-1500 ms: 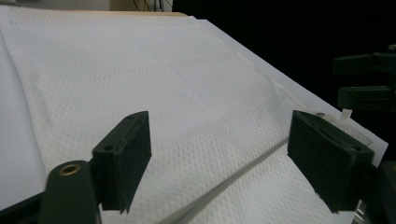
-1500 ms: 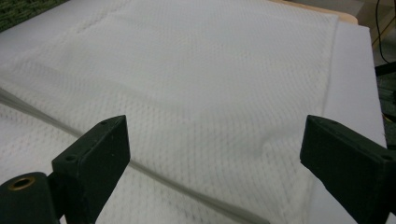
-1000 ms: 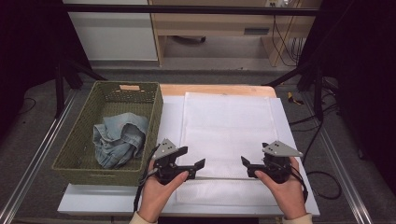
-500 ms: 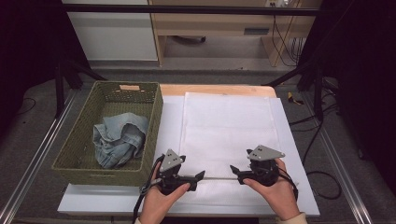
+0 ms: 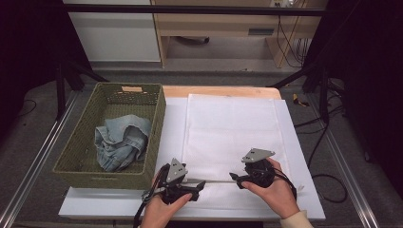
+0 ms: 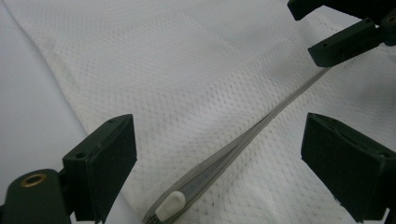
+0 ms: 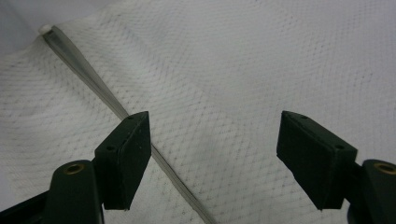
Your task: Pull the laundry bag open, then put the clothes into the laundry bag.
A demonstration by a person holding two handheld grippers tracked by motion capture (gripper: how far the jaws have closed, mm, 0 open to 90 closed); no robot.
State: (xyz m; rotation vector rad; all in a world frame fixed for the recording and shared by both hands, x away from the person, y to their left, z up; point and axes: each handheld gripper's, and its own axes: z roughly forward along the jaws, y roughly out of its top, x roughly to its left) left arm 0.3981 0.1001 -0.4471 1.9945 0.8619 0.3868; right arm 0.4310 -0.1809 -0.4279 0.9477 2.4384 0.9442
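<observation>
A thin grey rod (image 5: 216, 180) with a white end cap (image 6: 170, 205) lies on a white mesh cloth (image 5: 233, 128) near the table's front edge. My left gripper (image 5: 199, 184) is at its left end. Its jaws have just been opening and stand wide, with the rod (image 6: 243, 140) lying on the cloth between them, untouched. At the rod's right end my right gripper (image 5: 236, 178) is open too. Its jaws have just been closing, and the rod (image 7: 88, 74) runs under its left pad (image 7: 128, 154) without being pinched. My left gripper view also shows the right gripper's jaws farther off.
A woven green basket (image 5: 157, 123) holding crumpled blue jeans (image 5: 121, 140) stands left of the cloth. The cloth rests on a white board (image 5: 171, 123) over a wooden tabletop. Metal rails run along both sides, and cables lie on the floor at the right.
Both hands have sunk and come toward the table's front edge. The right hand has also shifted left, so the two grippers stand closer together along the rod.
</observation>
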